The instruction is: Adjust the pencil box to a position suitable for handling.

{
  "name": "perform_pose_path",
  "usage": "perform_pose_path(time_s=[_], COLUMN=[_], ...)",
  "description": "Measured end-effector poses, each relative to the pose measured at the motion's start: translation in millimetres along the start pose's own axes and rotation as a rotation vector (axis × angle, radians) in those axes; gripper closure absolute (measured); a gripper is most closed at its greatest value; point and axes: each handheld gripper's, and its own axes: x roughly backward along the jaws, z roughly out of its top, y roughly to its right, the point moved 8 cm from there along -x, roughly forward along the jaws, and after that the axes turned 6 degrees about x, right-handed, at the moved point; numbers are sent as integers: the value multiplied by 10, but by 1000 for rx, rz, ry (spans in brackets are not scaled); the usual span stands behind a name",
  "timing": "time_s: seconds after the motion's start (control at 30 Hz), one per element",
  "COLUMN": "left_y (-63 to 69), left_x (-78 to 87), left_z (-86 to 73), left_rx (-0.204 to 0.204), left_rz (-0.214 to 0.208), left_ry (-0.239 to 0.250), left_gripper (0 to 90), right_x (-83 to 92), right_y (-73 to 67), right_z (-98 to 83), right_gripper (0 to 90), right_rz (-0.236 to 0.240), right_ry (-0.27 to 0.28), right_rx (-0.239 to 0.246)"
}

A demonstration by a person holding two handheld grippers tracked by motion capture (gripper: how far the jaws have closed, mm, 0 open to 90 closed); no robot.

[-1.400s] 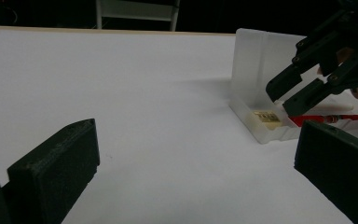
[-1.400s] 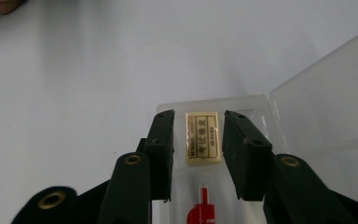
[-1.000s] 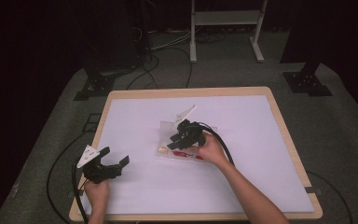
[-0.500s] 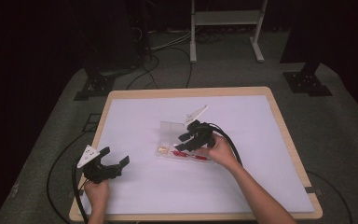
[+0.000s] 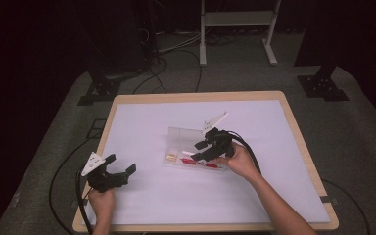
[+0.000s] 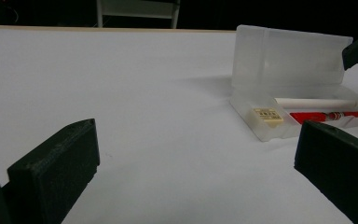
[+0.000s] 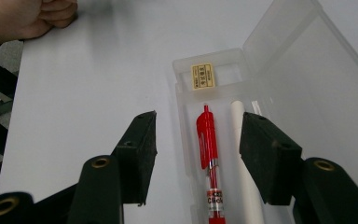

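A clear plastic pencil case (image 5: 196, 154) is seen lying open near the middle of the white table (image 5: 152, 117), its lid (image 5: 185, 134) standing upright along the far long side. Inside the case, a red pen (image 7: 208, 154) and a white pen (image 7: 243, 163) are laid side by side in the long compartment, and a small yellow-labelled eraser (image 7: 202, 76) is set in the short end compartment. The right gripper (image 5: 206, 149) is held right over the case, at the end away from the eraser; its jaws have just been opening and are parted, with both pens seen between them in the right gripper view but nothing pressed or gripped. The left gripper (image 5: 122, 172) is kept well apart from the case, toward the near left corner of the table, with its jaws spread wide and nothing between them. In the left gripper view the case is seen ahead and to the right, with the lid up behind it.
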Motion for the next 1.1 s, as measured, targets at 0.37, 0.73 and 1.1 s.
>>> perform_pose_path(time_s=[0.37, 0.73, 1.1], left_y=[1, 1, 8], left_x=[-3, -4, -5], left_z=[-1, -2, -3], left_rx=[-3, -5, -5], left_rz=[2, 3, 1], left_ry=[-1, -4, -2], left_gripper=[0, 0, 0], right_x=[119, 183, 290], right_y=[-24, -53, -68], right_z=[-98, -182, -264], right_gripper=[428, 415, 411], right_rz=[-3, 0, -6], right_ry=[1, -6, 4], right_rx=[-10, -10, -29])
